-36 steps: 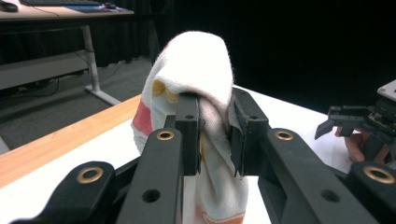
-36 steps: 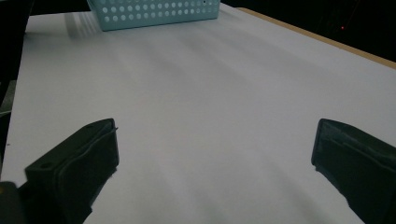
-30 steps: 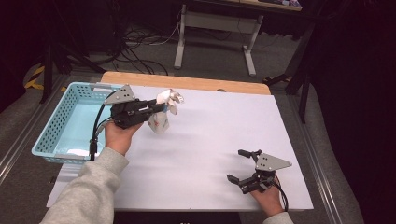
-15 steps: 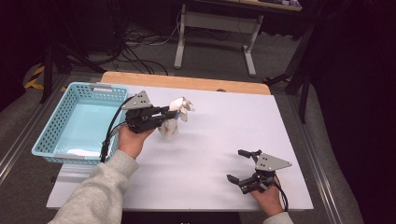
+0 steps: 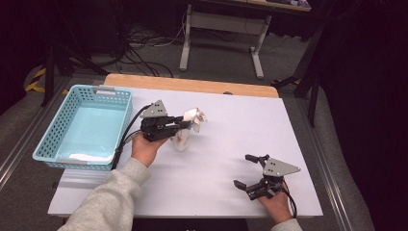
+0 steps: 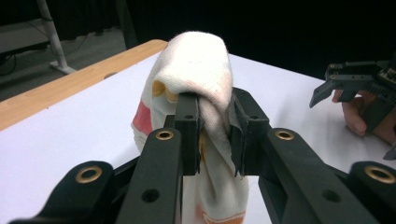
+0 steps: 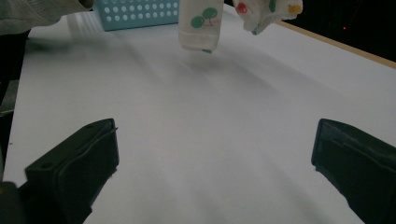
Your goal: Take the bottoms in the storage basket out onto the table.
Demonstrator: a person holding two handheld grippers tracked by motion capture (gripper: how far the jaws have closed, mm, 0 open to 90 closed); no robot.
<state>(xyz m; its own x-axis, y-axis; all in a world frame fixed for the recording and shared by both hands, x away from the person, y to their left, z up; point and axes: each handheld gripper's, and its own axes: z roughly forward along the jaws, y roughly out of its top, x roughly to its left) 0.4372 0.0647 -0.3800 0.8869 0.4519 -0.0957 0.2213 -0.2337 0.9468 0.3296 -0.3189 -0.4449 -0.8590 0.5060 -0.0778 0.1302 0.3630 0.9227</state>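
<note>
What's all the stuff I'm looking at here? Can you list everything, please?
Table: one, white top with a wooden far edge, centre of the high view.
Basket: one, light blue, perforated walls, on the table's left side.
Small towel: one, white with fruit prints, held off the table to the right of the basket.
Desk frame: one, light grey legs, on the floor beyond the table.
Cables: several, dark, on the floor behind the table.
Left tongs: one pair, black, closed on the towel.
Right tongs: one pair, black, open, near the table's front right.
Grey sleeve: one, on the left arm.
</note>
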